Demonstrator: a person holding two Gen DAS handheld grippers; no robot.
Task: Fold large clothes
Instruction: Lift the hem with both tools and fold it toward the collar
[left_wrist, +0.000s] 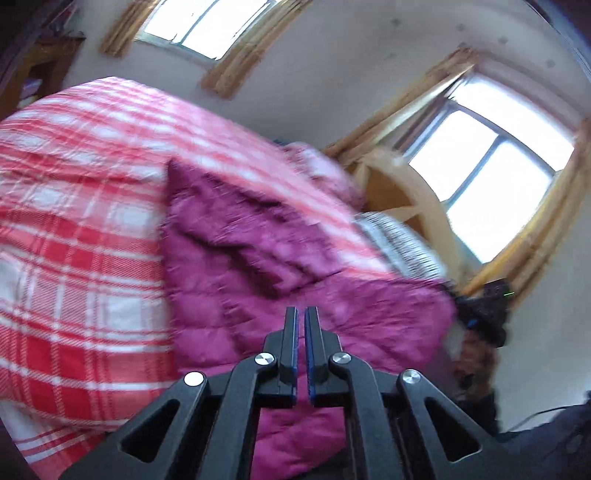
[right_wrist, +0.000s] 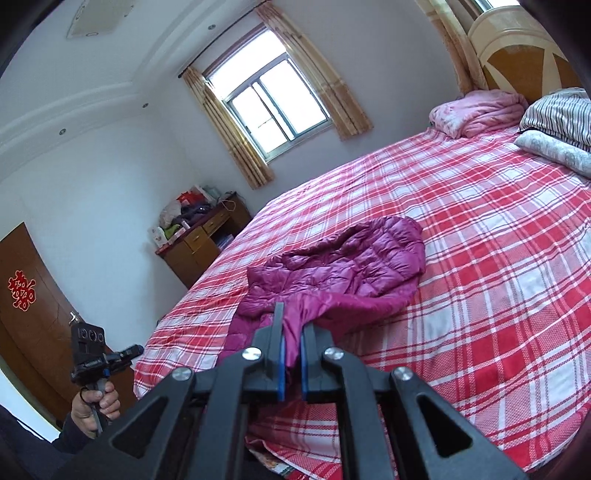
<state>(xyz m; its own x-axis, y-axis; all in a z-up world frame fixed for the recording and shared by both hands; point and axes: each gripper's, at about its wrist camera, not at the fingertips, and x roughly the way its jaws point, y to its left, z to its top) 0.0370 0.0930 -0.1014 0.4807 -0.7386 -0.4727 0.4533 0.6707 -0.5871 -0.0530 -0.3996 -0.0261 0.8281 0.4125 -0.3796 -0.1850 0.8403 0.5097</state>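
Note:
A magenta quilted puffer jacket (right_wrist: 343, 273) lies crumpled on the bed with the red and white plaid sheet (right_wrist: 480, 236). My right gripper (right_wrist: 291, 325) is shut on a fold of the jacket's near edge, and the fabric runs between its jaws. In the left wrist view the jacket (left_wrist: 266, 266) fills the middle, blurred by motion. My left gripper (left_wrist: 301, 314) hovers over the jacket with its jaws nearly together and nothing visible between them. The left gripper also shows in the right wrist view (right_wrist: 96, 354), held in a hand off the bed's left corner.
Pillows and a folded pink blanket (right_wrist: 480, 110) lie at the headboard (right_wrist: 524, 48). A wooden desk (right_wrist: 207, 236) with clutter stands by the window wall. A brown door (right_wrist: 29, 302) is at the left. The right gripper shows in the left wrist view (left_wrist: 484, 314).

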